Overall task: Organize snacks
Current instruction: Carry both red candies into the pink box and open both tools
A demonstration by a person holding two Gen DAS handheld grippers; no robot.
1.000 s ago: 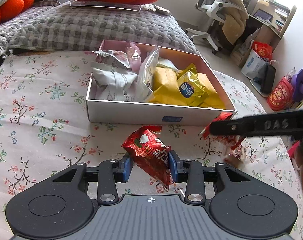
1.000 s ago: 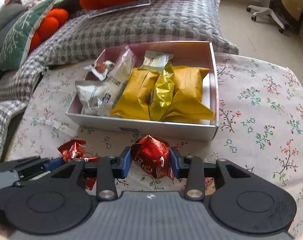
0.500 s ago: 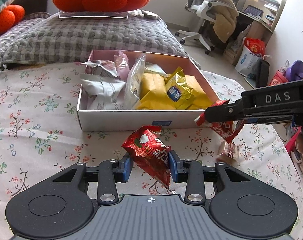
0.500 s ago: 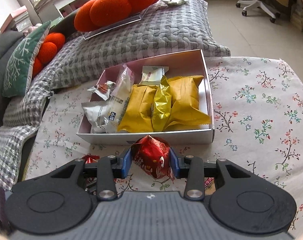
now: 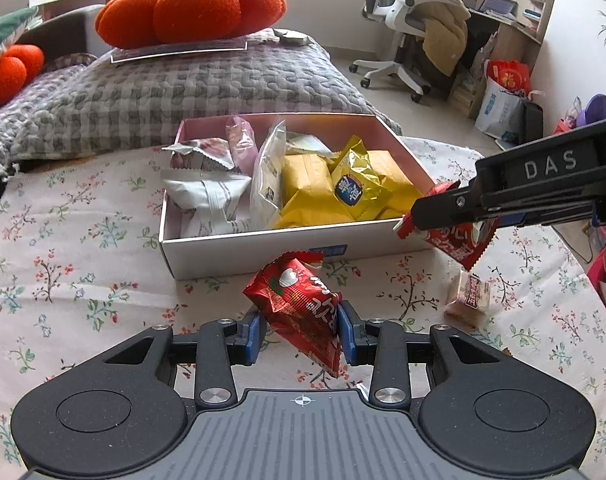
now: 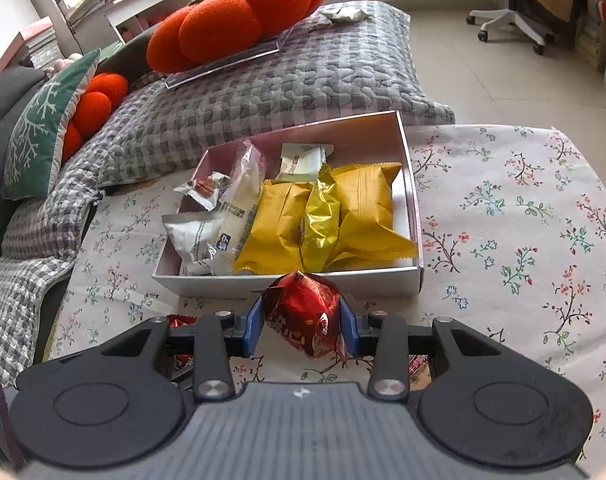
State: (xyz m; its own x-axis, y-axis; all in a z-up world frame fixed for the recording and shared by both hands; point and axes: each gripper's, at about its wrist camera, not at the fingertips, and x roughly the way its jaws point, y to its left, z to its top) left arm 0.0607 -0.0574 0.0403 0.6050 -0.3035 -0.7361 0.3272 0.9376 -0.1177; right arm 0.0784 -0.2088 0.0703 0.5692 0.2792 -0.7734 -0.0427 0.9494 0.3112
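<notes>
Two red packets are in the air at once, one in each gripper. Our left gripper (image 5: 299, 334) is clamped on a crumpled red snack packet (image 5: 297, 306), hanging above the floral tablecloth (image 5: 63, 280) just short of the box's near wall. Our right gripper (image 6: 301, 326) pinches its own shiny red packet (image 6: 303, 314), also right at the near edge of the white box (image 6: 287, 286). From the left view that right-hand packet dangles over the box's near right corner.

Now, the box is crowded: white wrappers (image 5: 205, 196) to the left, yellow bags (image 6: 363, 216) filling the middle and right. For a clean drop we want each packet carried fully past the near wall before the jaws let go, aimed at whatever low gap shows along the front. We'd release one at a time, so the two tools don't crowd each other over the same corner.

One small wrapped sweet (image 5: 469, 298) lies on the cloth off to the right, waiting its turn.
</notes>
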